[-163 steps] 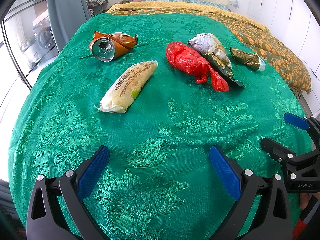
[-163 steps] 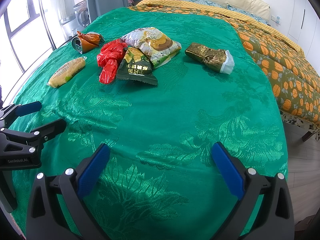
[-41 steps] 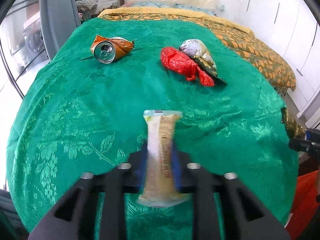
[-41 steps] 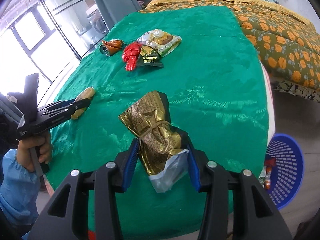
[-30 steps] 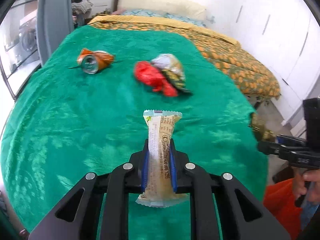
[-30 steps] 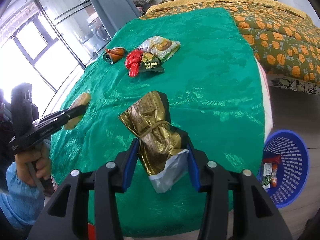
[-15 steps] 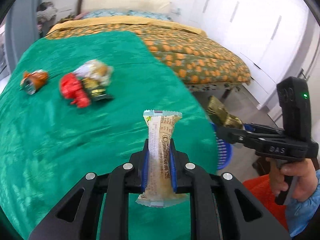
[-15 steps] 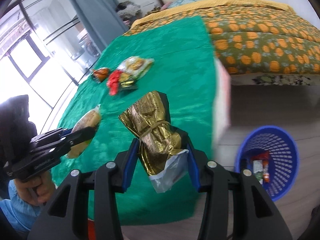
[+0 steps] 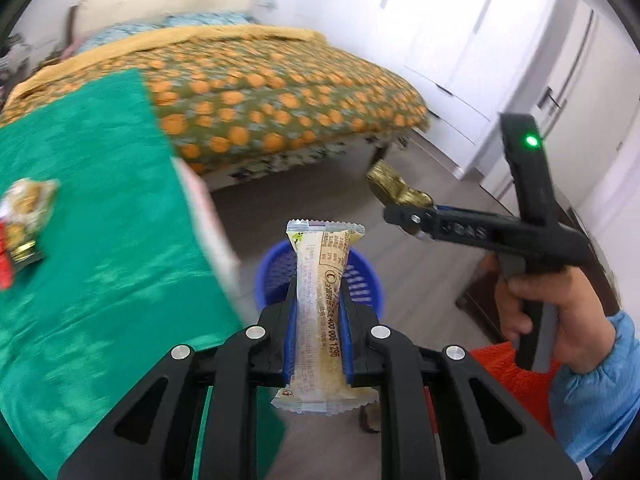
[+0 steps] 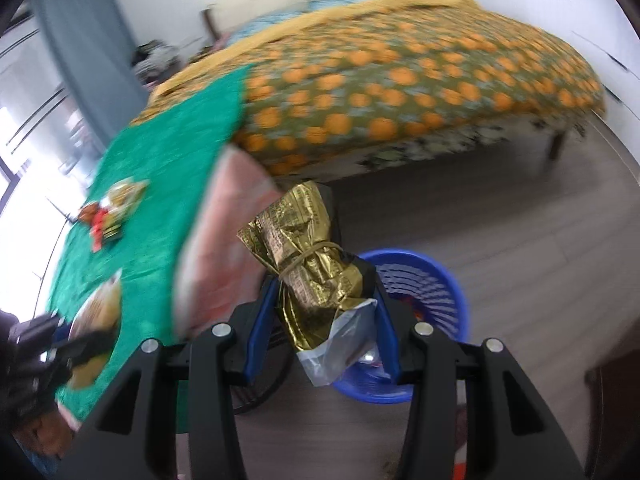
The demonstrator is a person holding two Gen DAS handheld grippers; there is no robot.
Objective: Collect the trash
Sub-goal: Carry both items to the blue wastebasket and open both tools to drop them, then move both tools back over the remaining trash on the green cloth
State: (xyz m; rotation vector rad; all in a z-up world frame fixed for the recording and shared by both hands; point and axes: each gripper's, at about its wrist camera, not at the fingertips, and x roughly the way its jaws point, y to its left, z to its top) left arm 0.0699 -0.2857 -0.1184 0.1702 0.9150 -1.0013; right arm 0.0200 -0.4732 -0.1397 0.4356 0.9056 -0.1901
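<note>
My left gripper (image 9: 318,312) is shut on a long pale snack packet (image 9: 320,312), held upright in front of a blue plastic basket (image 9: 276,276) on the floor. My right gripper (image 10: 320,312) is shut on a gold foil wrapper (image 10: 308,256) with a clear plastic end, held above the same blue basket (image 10: 436,280). In the left wrist view the right gripper (image 9: 404,216) shows at the right with the gold wrapper (image 9: 396,188) at its tip. More trash (image 10: 112,208) lies on the green cloth (image 10: 168,184).
The green-covered table (image 9: 80,240) is at the left, its edge close to the basket. A bed with an orange-dotted cover (image 9: 260,80) stands behind. White wardrobe doors (image 9: 480,40) line the right wall. Wooden floor (image 10: 520,240) surrounds the basket.
Both grippers have swung right, away from the table, and now point at the blue basket on the floor. Each still holds its piece of trash.
</note>
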